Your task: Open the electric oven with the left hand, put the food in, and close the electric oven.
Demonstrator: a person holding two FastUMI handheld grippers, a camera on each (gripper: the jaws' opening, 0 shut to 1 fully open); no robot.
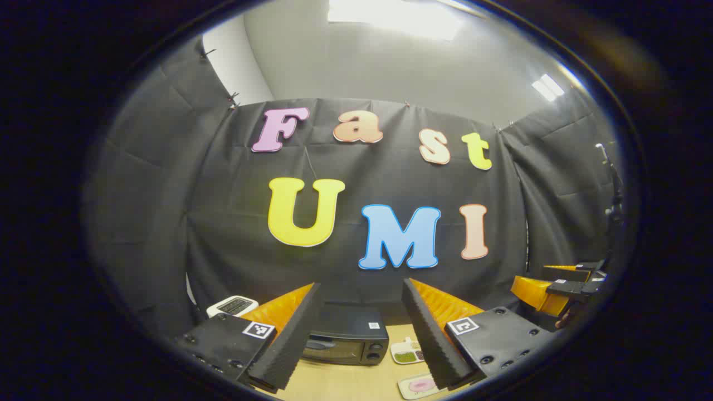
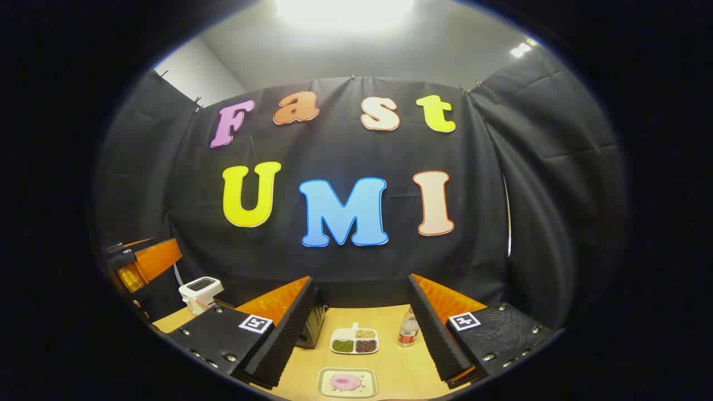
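Left gripper view first: the left hand-held gripper [image 1: 361, 328] rides high with its two fingers spread wide, nothing between them. Right through that gap sits the electric oven [image 1: 348, 341], a dark box on the tabletop [image 1: 345, 384], door closed, glass front facing us, two knobs down its right side. A small sticker on its top is too small to read. A white toaster [image 1: 232, 306] stands off to its left. Just right of the oven, a divided dish [image 1: 407, 353], and nearer, the plate with pink food [image 1: 418, 385], partly cut by the right finger. At the far right edge, the other gripper's orange body.

Right gripper view now: the right hand-held gripper [image 2: 359, 328] is also spread, holding nothing. Here the oven [image 2: 313, 326] is mostly hidden behind the left finger, only a side corner peeking out. The divided dish [image 2: 355, 341] shows its compartments of grains and beans, the plate of pink food [image 2: 346, 382] lies nearer, well apart from the oven, and a small bottle [image 2: 408, 330] stands to the dish's right. The toaster [image 2: 199, 291] stands at the left.
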